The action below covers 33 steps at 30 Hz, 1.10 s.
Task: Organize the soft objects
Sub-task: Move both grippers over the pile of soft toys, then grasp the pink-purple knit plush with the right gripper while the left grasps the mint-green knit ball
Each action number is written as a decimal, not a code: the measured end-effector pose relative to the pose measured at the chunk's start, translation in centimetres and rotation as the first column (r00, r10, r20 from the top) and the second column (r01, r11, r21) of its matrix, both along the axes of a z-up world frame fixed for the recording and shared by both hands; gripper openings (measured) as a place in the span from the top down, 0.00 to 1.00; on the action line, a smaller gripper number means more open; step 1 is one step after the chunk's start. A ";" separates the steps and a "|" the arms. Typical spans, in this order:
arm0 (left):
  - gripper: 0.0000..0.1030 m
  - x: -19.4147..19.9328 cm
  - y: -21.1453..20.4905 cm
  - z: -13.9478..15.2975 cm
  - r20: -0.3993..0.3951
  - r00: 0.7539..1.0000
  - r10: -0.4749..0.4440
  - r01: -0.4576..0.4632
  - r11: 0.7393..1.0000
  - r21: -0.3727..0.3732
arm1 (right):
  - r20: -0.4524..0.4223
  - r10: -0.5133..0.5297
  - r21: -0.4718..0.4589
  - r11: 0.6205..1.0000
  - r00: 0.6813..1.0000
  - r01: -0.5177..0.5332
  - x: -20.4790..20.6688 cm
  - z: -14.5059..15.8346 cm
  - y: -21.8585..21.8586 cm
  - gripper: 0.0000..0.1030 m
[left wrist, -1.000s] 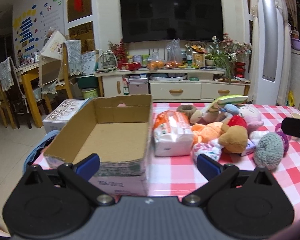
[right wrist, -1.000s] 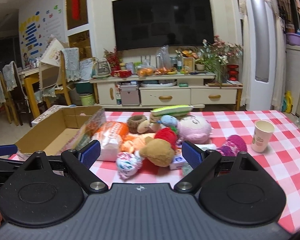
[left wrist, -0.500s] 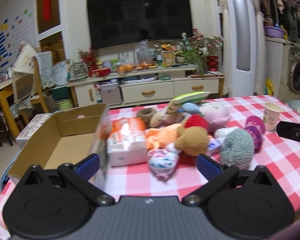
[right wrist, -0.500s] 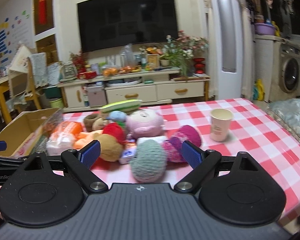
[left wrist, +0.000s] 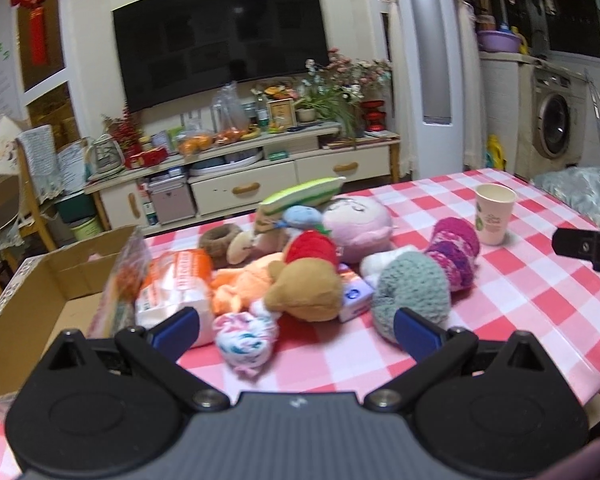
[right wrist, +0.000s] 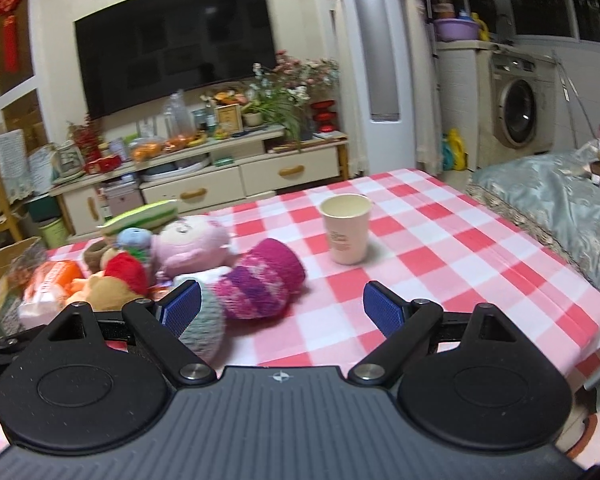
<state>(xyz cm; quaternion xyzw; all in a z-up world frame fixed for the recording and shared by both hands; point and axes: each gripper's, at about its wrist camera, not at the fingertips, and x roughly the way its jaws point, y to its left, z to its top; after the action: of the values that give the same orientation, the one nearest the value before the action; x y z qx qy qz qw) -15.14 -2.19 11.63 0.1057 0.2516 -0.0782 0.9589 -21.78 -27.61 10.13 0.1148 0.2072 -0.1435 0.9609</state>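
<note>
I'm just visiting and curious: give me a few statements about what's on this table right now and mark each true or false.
1. The paper cup stands upright on the checked tablecloth. True.
2. The left gripper is clamped on a toy. False: it is open and holds nothing.
3. The cardboard box sits to the left of the toy pile. True.
4. The right gripper holds the cup. False: it is open, with the cup beyond it.
5. The brown plush lies inside the box. False: it lies on the table.
</note>
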 end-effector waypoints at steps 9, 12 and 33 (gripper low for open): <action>0.01 1.5 -2.4 -1.7 -0.035 0.994 -0.105 0.106 0.994 0.007 | -0.042 -0.043 0.029 0.999 0.998 0.044 1.3 -1.0 -1.0 0.00; 0.01 2.2 -3.2 -2.6 -0.062 0.984 -0.164 0.164 0.986 -0.011 | -0.052 -0.032 0.028 0.999 0.998 0.034 2.4 -1.5 -1.1 0.00; 0.04 10.7 -10.0 -9.0 -0.165 0.924 -0.346 0.352 0.936 0.005 | -0.086 0.179 0.354 0.925 0.980 -0.138 14.3 -4.1 -2.5 0.00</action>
<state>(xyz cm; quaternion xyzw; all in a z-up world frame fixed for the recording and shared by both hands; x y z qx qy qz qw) -4.40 -12.19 2.59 0.1587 0.3070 -0.2515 0.9041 -7.49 -30.13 6.04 0.2566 0.2937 -0.0332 0.9202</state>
